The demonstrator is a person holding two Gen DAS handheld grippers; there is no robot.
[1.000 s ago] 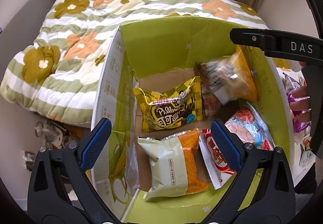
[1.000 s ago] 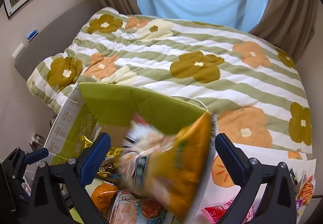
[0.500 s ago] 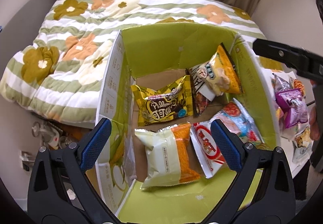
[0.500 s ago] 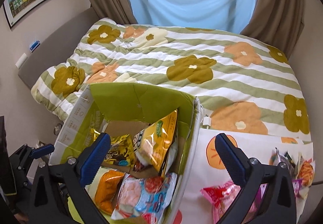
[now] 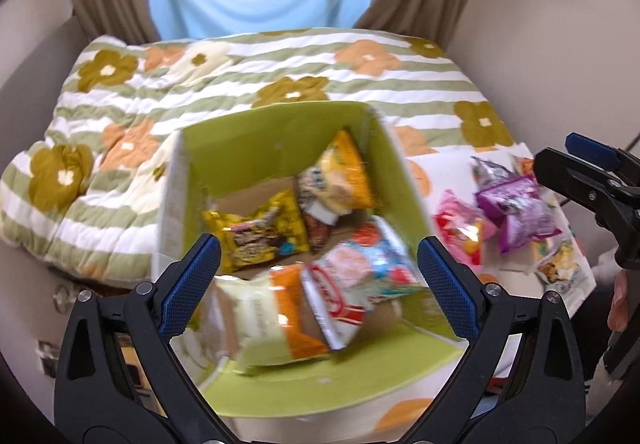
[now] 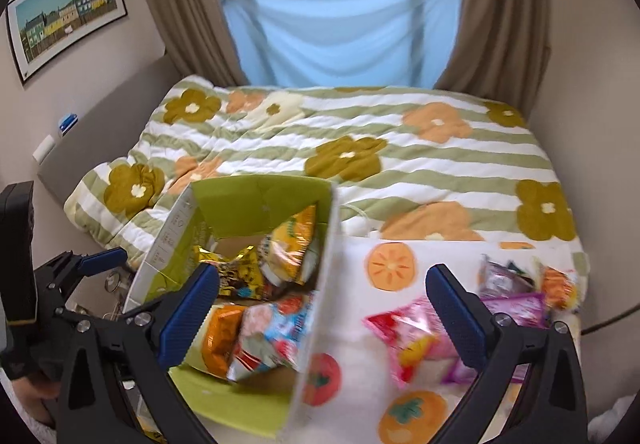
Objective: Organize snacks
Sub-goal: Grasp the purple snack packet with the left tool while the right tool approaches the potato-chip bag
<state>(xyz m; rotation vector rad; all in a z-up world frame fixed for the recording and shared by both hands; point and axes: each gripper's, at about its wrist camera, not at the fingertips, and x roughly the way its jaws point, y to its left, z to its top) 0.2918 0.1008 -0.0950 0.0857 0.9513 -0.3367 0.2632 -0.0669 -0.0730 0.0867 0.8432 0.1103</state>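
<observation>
A green-lined cardboard box (image 5: pixel 256 132) holds several snack packets, among them a yellow-orange bag (image 5: pixel 344 180) leaning on its far right wall and a dark yellow packet (image 5: pixel 256 232). The box also shows in the right wrist view (image 6: pixel 260 196). My left gripper (image 5: pixel 316 284) is open and empty above the box's near side. My right gripper (image 6: pixel 322 308) is open and empty over the box's right wall; it also shows at the right edge of the left wrist view (image 5: pixel 592 180). Loose packets lie right of the box: a pink one (image 6: pixel 412 336) and a purple one (image 5: pixel 520 212).
The box and loose snacks sit on a white cloth printed with orange fruit (image 6: pixel 388 264). Behind is a bed with a green-striped flowered quilt (image 6: pixel 360 140). Curtains and a window are at the back; a framed picture (image 6: pixel 64 12) hangs on the left wall.
The yellow-orange bag left my right gripper and dropped into the box. My right gripper has drawn back to the right. Both views have risen and pulled back from the box.
</observation>
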